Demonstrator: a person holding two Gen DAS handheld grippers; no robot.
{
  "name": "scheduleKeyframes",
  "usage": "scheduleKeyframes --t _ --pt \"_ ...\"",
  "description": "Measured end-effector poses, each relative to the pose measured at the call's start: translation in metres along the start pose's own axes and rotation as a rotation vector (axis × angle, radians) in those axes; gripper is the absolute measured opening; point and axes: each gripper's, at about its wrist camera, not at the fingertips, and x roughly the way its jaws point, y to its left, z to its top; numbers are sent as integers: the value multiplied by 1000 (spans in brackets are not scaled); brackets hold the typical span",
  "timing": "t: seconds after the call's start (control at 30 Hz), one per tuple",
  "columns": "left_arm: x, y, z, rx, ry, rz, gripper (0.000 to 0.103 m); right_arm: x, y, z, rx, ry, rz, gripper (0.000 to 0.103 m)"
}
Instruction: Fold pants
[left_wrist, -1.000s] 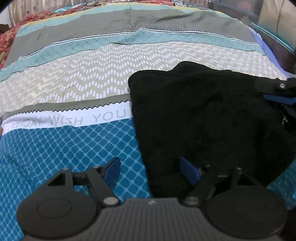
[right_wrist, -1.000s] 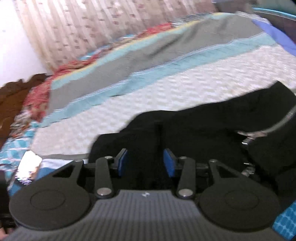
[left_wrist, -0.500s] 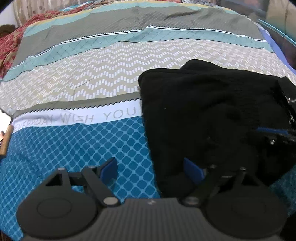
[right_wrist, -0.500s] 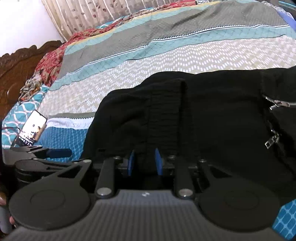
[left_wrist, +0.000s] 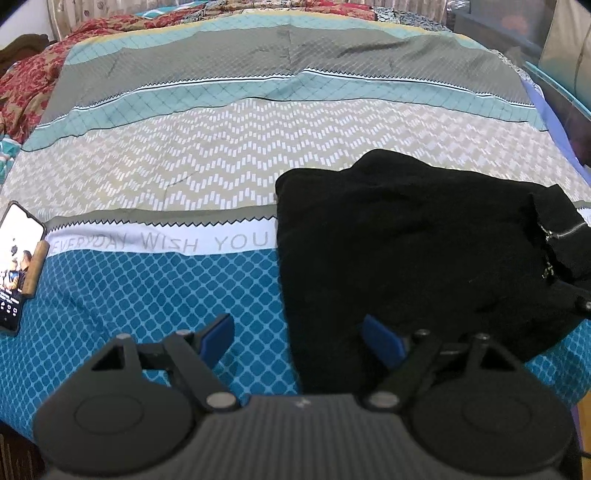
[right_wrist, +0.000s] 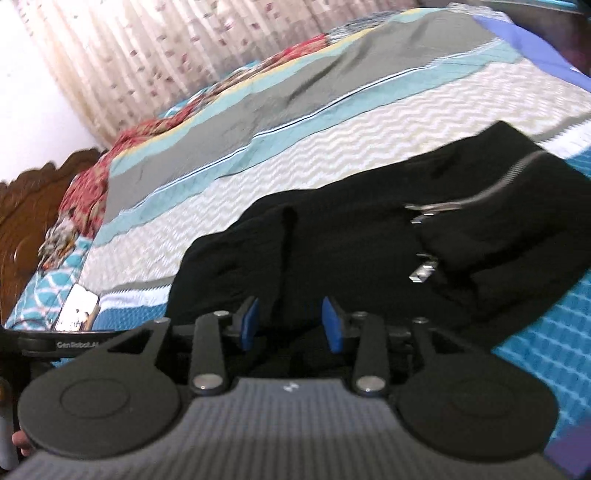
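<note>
The black pants (left_wrist: 413, 258) lie folded in a thick bundle on the patterned bedspread, with silver zippers (left_wrist: 561, 232) at the right side. In the right wrist view the pants (right_wrist: 369, 251) fill the middle, zipper (right_wrist: 480, 195) on top. My left gripper (left_wrist: 299, 336) is open, hovering over the near left edge of the bundle, its right finger above the black cloth. My right gripper (right_wrist: 290, 325) is open, just above the near edge of the pants, holding nothing.
A phone (left_wrist: 16, 262) with a lit screen lies on the bed at the far left; it also shows in the right wrist view (right_wrist: 75, 308). A wooden headboard (right_wrist: 22, 221) and curtain (right_wrist: 166, 55) stand behind. The bed's right edge (left_wrist: 554, 122) is close to the pants.
My right gripper was shut on the pants' near edge half a second ago and has opened and pulled back. The left gripper stayed open and backed away slightly.
</note>
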Motion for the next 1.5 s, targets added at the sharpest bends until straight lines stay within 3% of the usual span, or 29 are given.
scheduleKeyframes --t 0.17,0.5,0.7,0.8,1.2,1.5 --pt "-1 -7 5 20 -8 6 80 -13 -22 7 36 -66 -61 41" --pt "7 -31 20 79 -14 32 80 -35 -93 22 239 -202 -189 49" --pt "25 -45 24 117 3 45 80 -43 -129 23 344 -246 -211 54" --pt "29 -52 25 132 12 50 80 -44 -143 23 392 -257 -212 66" --pt "59 -73 37 174 52 87 80 -31 -183 26 492 -211 -155 69" --pt "80 -77 39 172 97 100 81 -34 -192 24 529 -217 -105 71"
